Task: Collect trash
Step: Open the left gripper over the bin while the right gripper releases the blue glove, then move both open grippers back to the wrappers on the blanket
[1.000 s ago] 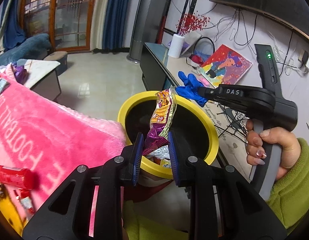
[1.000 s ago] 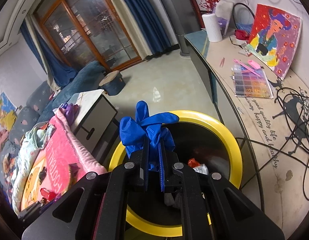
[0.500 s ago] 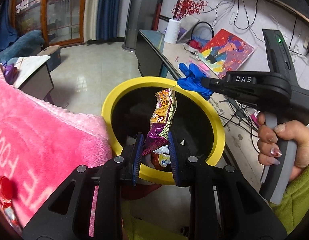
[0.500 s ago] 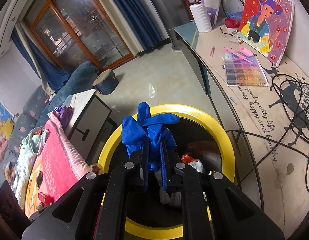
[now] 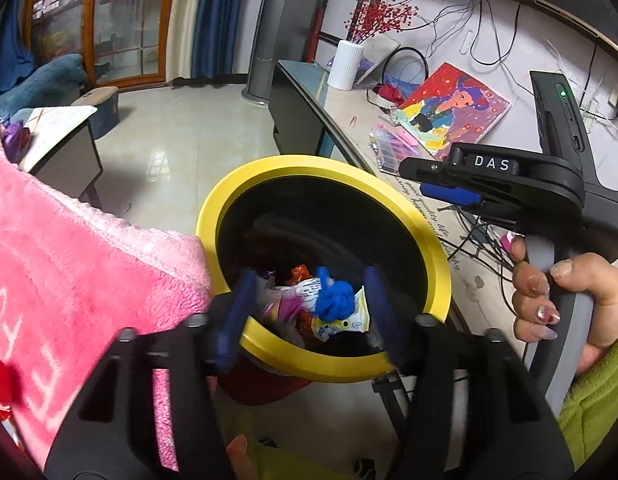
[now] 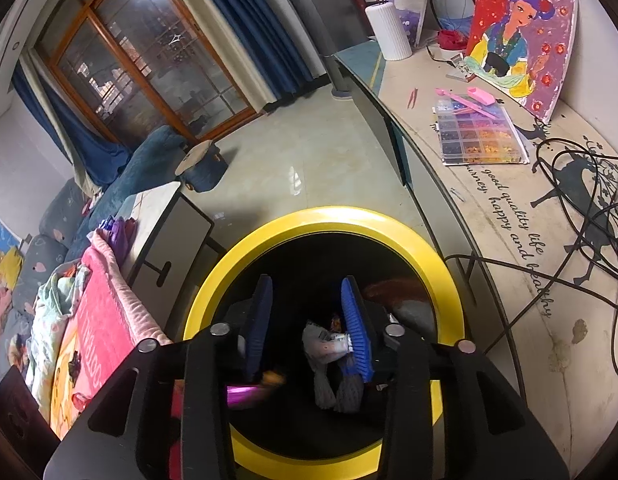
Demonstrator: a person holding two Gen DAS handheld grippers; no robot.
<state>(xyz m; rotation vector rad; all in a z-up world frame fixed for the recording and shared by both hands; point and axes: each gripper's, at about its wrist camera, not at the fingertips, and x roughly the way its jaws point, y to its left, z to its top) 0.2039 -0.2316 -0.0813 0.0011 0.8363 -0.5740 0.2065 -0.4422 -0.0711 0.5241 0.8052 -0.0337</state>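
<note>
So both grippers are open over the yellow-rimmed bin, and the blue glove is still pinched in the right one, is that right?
Not quite. The right gripper holds nothing: its jaws have just been opening, with an empty gap between its fingers. The blue glove lies inside the yellow-rimmed bin among the wrappers, as the left wrist view shows. Both grippers, including the left gripper, are indeed open over the bin.

Right gripper (image 6: pixel 307 320): held over the bin, jaws just opened, nothing between them.
Bin (image 6: pixel 441 276): yellow-rimmed, black inside, wrappers (image 6: pixel 323 344) seen at the bottom.
Bead box (image 6: pixel 479 134): laid on the tabletop's near edge.
</note>
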